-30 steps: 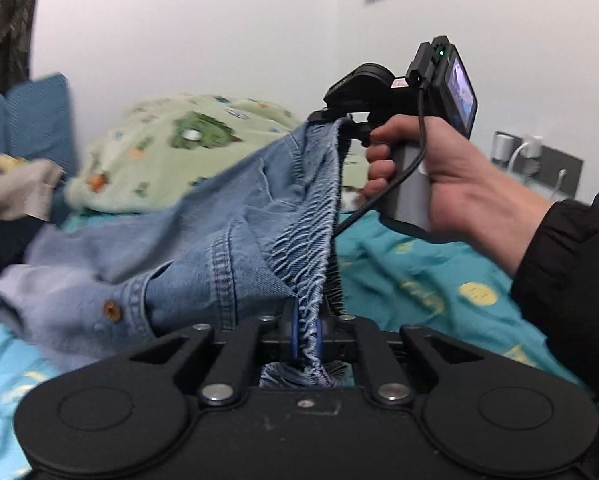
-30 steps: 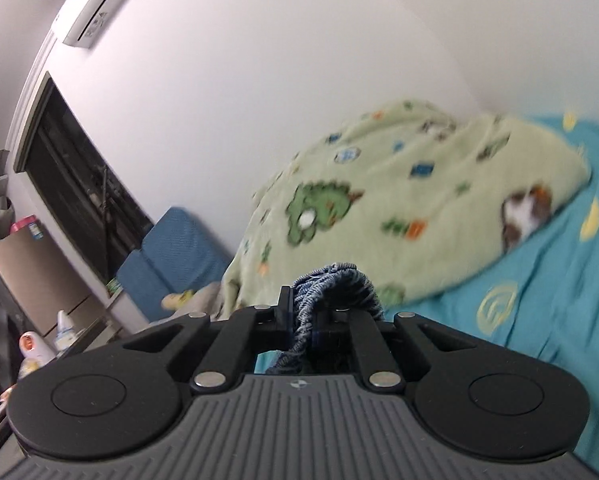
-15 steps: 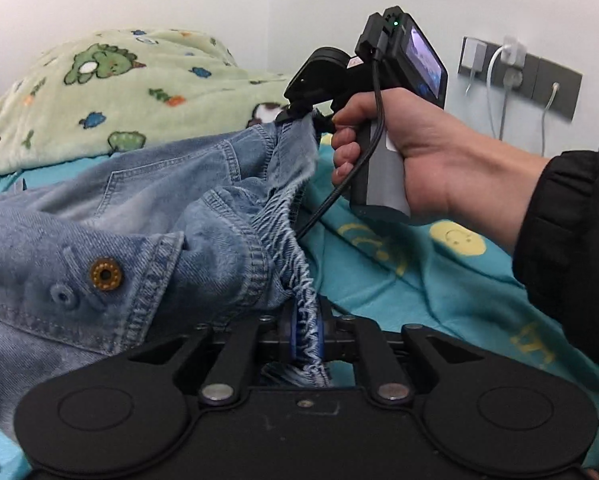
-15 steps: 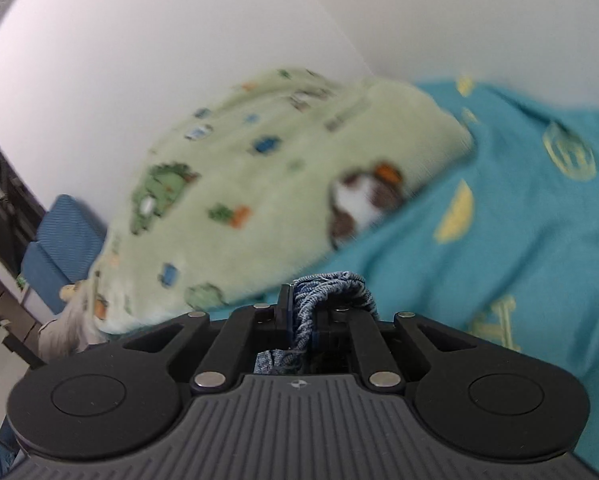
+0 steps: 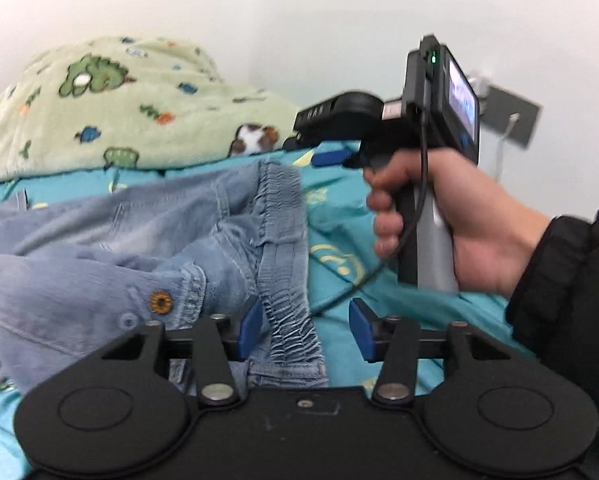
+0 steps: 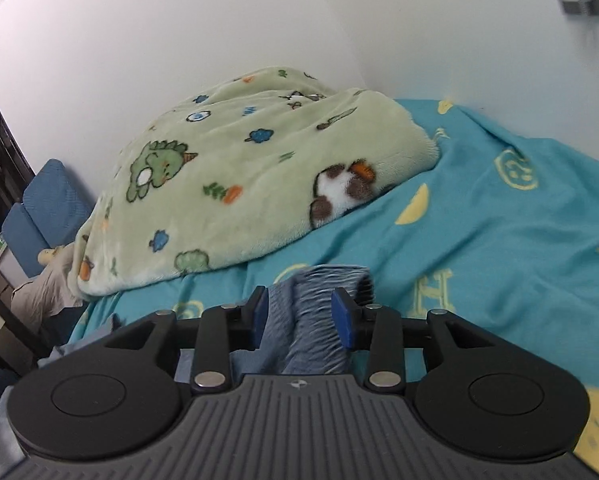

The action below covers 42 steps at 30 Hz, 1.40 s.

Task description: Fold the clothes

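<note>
Light blue denim jeans with a brass button lie on the teal bed sheet, elastic waistband toward me. My left gripper is open, its blue pads either side of the waistband's near end. My right gripper is open, with the gathered waistband's far end lying loose between its pads. In the left wrist view the right gripper is held just beyond the waistband's far end.
A green cartoon-print fleece blanket is heaped at the head of the bed against the white wall. A blue cushion and grey cloth sit off the bed's left. A wall socket with cable is behind the hand.
Both grippers lowered the jeans onto the sheet and opened, letting go of the waistband. The jeans now lie flat instead of hanging stretched between the grippers.
</note>
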### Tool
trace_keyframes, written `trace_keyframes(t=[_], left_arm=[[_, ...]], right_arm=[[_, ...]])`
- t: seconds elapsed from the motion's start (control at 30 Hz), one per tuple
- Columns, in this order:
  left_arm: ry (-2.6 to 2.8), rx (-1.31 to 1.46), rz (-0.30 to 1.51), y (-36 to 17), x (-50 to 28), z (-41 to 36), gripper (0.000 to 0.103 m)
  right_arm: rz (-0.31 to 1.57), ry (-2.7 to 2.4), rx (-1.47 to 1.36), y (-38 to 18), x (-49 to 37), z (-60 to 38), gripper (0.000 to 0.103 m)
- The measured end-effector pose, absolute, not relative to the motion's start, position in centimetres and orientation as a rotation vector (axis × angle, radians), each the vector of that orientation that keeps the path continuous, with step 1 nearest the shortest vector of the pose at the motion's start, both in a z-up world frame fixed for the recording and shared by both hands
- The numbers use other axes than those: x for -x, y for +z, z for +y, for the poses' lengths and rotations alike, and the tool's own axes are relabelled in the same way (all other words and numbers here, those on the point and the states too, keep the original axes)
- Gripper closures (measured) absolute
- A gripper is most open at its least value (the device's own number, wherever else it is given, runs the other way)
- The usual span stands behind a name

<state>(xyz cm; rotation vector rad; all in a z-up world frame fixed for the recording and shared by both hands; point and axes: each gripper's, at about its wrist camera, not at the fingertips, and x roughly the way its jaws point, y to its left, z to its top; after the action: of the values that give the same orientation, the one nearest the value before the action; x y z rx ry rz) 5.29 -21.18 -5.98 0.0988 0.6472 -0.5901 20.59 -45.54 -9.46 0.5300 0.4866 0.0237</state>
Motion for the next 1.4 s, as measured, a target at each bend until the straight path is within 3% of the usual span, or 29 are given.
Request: trace_keyframes(t=[0.3, 0.5, 0.93, 1.17, 1.3, 1.4], left_arm=[[-0.55, -0.11, 0.593, -1.6, -0.6, -14.2, 0.053], [-0.46, -0.077, 0.558, -0.1, 0.1, -10.2, 0.05], [-0.698, 0.078, 0.542, 0.9, 0.0, -7.7, 0.047], [-0.687, 0.283, 0.533, 0.7, -1.9, -3.7, 0.044], [-0.495, 0.386, 0.585, -1.0, -5.2, -1.2, 0.044], [-0.376, 0.439, 0.637, -2.2, -7.8, 0.0, 0.045]], right_arm=[[0.398, 0.039, -0.417, -3.5, -11.0, -38.7, 0.061], [0.415, 0.089, -0.433, -3.8, -6.9, -36.1, 0.06], [0.393, -0.175, -0.477, -5.0, -8.5, -42.3, 0.058], [0.44, 0.025, -0.359, -5.8, -10.9, -37.6, 0.057], [0.462, 0.226, -0.391, -6.3, -9.0, -33.0, 0.044], [0.542, 0.097, -0.46, -7.3, -7.9, -33.0, 0.043]])
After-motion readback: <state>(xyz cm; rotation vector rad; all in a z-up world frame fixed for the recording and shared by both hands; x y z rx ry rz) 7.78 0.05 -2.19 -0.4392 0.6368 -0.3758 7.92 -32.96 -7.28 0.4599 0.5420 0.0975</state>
